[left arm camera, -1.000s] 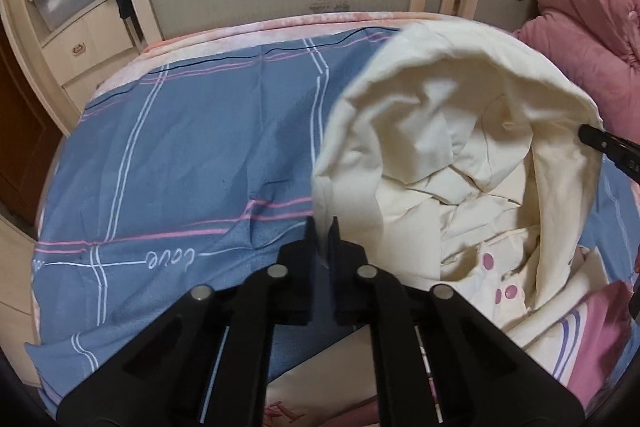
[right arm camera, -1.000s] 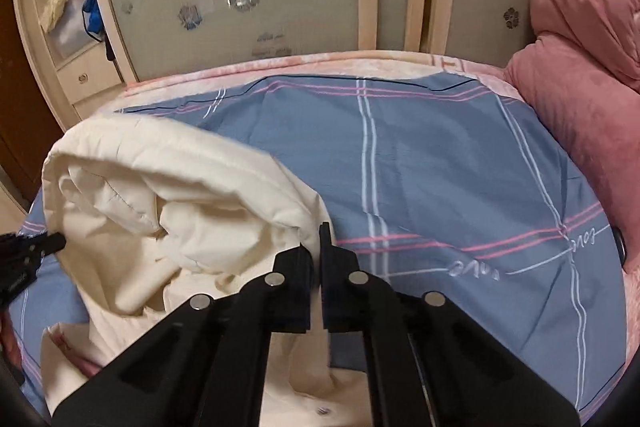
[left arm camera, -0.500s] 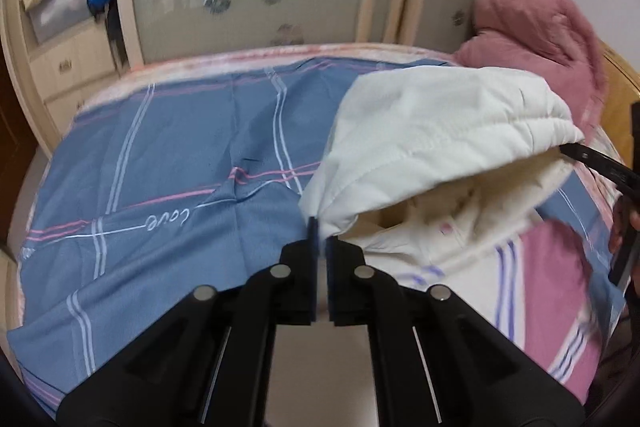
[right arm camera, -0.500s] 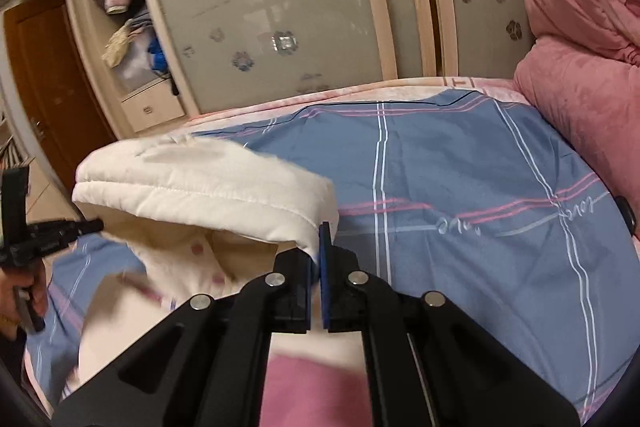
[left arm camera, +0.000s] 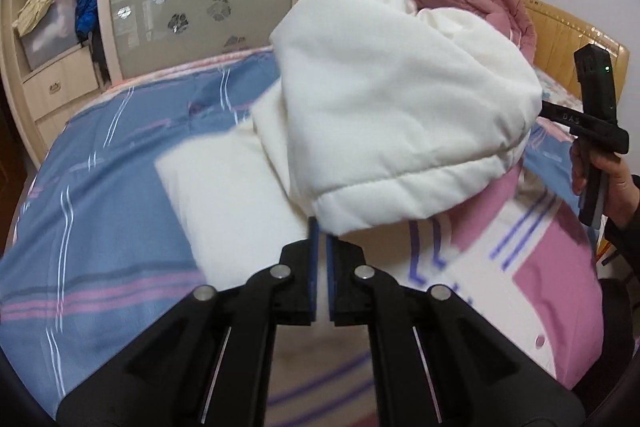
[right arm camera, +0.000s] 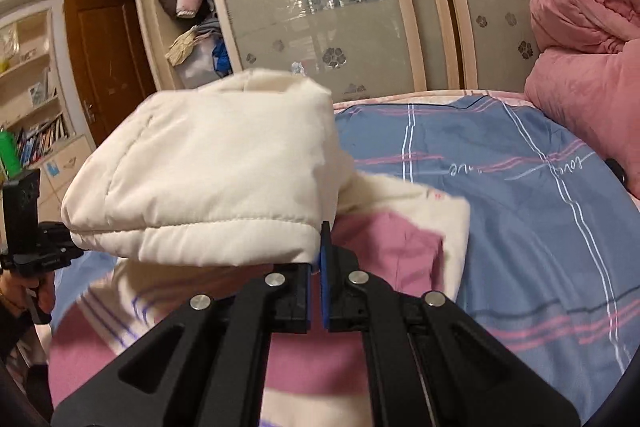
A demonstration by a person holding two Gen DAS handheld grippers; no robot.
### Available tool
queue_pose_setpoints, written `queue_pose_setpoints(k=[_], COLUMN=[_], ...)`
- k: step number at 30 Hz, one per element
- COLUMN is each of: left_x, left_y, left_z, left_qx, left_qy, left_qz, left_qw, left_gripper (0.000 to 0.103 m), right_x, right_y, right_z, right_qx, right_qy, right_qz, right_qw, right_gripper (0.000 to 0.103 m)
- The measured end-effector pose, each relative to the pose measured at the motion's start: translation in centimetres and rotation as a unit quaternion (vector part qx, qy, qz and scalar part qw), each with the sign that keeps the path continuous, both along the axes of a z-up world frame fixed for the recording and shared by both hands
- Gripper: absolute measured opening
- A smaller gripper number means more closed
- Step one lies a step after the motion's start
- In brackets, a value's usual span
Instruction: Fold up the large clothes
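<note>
A cream padded jacket (left arm camera: pixel 392 107) with pink and purple striped panels lies partly on the bed, its hem end lifted into the air. My left gripper (left arm camera: pixel 319 227) is shut on one corner of that raised hem. My right gripper (right arm camera: pixel 322 229) is shut on the other corner of the jacket (right arm camera: pixel 208 163). The raised fold hangs between both grippers, above the striped front of the jacket (left arm camera: pixel 552 267), which rests on the bed. Each view shows the other gripper at the frame's edge, held by a hand (left arm camera: pixel 612 179).
The bed has a blue sheet (left arm camera: pixel 100 195) with pink and white lines. A rolled pink quilt (right arm camera: pixel 588 67) sits at the head end. Sliding wardrobe doors (right arm camera: pixel 340 7) and open shelves with clothes stand behind the bed. A brown door (right arm camera: pixel 104 67) is at the left.
Both grippers have swept the lifted end of the jacket toward me across the bed and raised it. More of the pink striped front shows underneath now.
</note>
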State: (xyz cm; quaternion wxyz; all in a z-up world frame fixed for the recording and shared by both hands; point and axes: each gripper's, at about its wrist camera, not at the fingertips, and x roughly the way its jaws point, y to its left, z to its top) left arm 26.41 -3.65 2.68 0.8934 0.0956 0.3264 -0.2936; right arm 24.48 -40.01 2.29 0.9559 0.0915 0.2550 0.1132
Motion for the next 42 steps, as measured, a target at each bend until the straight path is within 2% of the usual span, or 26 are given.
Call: queue_pose_setpoints(k=[4,6,7,8,9,10,12,14,15,16,18,20,22,23,24,25,26,29,31,32,34,36,38,39,40,42], left_x=[-1.2,-1.9,-2.3,-2.8,-3.3,-4.2,-5.7,-5.6,-5.2,-4.4,-2.6,0.0,4.1,5.8,6.6,7.3,7.4,5.6,4.9,5.0,5.3,5.4,5.9,6.2,6.7,7.5], left_y=[0.4,0.8,1.2,1.5,1.9,2.4,3.4,3.4,3.3,3.0,2.6,1.3,-1.1,-2.1,-2.8,-3.4,-3.5,-4.0,-4.3,-4.4,-5.3,-6.0,-7.0,-7.2,-7.5,-7.9], left_z=[-3.2,-4.1,-4.2,-4.0,-3.6,-2.9,-0.9,1.1,2.4,3.8,5.9,7.8,9.1,9.0,8.7,8.0,7.1,2.9,-0.6,-2.2,-3.8,-3.7,-2.9,-2.7,-2.7,-3.0], left_qx=[0.008,0.008,0.008,0.007,-0.002,-0.021,-0.068,-0.083,-0.084,-0.085,-0.106,-0.119,-0.107,-0.106,-0.116,-0.142,-0.171,-0.235,-0.283,-0.312,-0.344,-0.369,-0.382,-0.387,-0.399,-0.415], left_qy=[0.044,0.047,0.043,0.037,0.031,0.020,-0.009,-0.025,-0.038,-0.047,-0.053,-0.052,-0.023,0.005,0.030,0.069,0.106,0.184,0.259,0.296,0.328,0.319,0.292,0.289,0.290,0.292], left_qz=[-0.007,-0.003,-0.003,-0.003,-0.007,-0.013,-0.030,-0.030,-0.014,0.005,0.026,0.062,0.112,0.131,0.137,0.137,0.135,0.127,0.136,0.136,0.130,0.124,0.117,0.118,0.120,0.124], left_qw=[0.9990,0.9989,0.9990,0.9993,0.9995,0.9995,0.9972,0.9958,0.9956,0.9952,0.9926,0.9896,0.9877,0.9857,0.9832,0.9779,0.9704,0.9458,0.9133,0.8925,0.8701,0.8641,0.8690,0.8678,0.8617,0.8529], left_gripper=[0.003,0.004,0.015,0.043,0.063,0.089,0.092,0.095,0.096,0.097,0.101,0.101,0.101,0.101,0.101,0.101,0.101,0.101,0.100,0.100,0.100,0.099,0.100,0.100,0.098,0.085], right_x=[-0.9,-1.4,-1.5,-1.5,-1.6,-1.9,-2.5,-3.3,-4.0,-4.7,-5.3,-4.3,-2.1,-0.8,0.5,1.1,1.3,0.9,1.3,1.7,2.9,4.1,5.2,5.8,6.3,6.5], right_y=[0.5,0.9,1.0,1.1,1.2,1.1,0.8,0.3,0.0,-0.3,-0.7,-0.8,-0.9,-0.9,-1.5,-2.4,-3.0,-3.4,-3.1,-2.7,-1.9,-1.3,-1.0,-1.0,-1.0,-1.1], right_z=[-2.8,-3.1,-3.1,-3.1,-3.2,-3.2,-3.3,-3.2,-2.6,-1.7,0.6,3.7,6.0,6.5,6.7,6.5,5.8,3.1,-0.2,-1.1,-2.9,-3.1,-3.1,-3.3,-3.6,-4.2], right_qx=[-0.011,-0.026,-0.039,-0.048,-0.057,-0.059,-0.066,-0.062,-0.046,-0.031,-0.015,0.000,0.020,0.034,0.084,0.166,0.221,0.292,0.355,0.366,0.387,0.391,0.395,0.401,0.413,0.442], right_qy=[0.034,0.033,0.030,0.033,0.038,0.033,0.036,0.040,0.038,0.034,0.008,-0.014,-0.016,0.002,0.026,0.042,0.056,0.082,0.117,0.128,0.146,0.139,0.131,0.128,0.129,0.120], right_qz=[0.000,0.001,0.000,0.001,0.001,-0.005,-0.005,-0.012,-0.016,-0.024,-0.040,-0.062,-0.083,-0.082,-0.079,-0.072,-0.065,-0.058,-0.047,-0.043,-0.034,-0.034,-0.041,-0.044,-0.046,-0.052], right_qw=[0.999,0.999,0.999,0.998,0.998,0.998,0.997,0.997,0.998,0.999,0.999,0.998,0.996,0.996,0.993,0.983,0.972,0.951,0.927,0.921,0.910,0.909,0.908,0.906,0.900,0.887], right_gripper=[0.003,0.003,0.004,0.004,0.004,0.004,0.006,0.031,0.038,0.052,0.059,0.083,0.099,0.099,0.099,0.099,0.098,0.087,0.078,0.072,0.063,0.059,0.052,0.048,0.036,0.025])
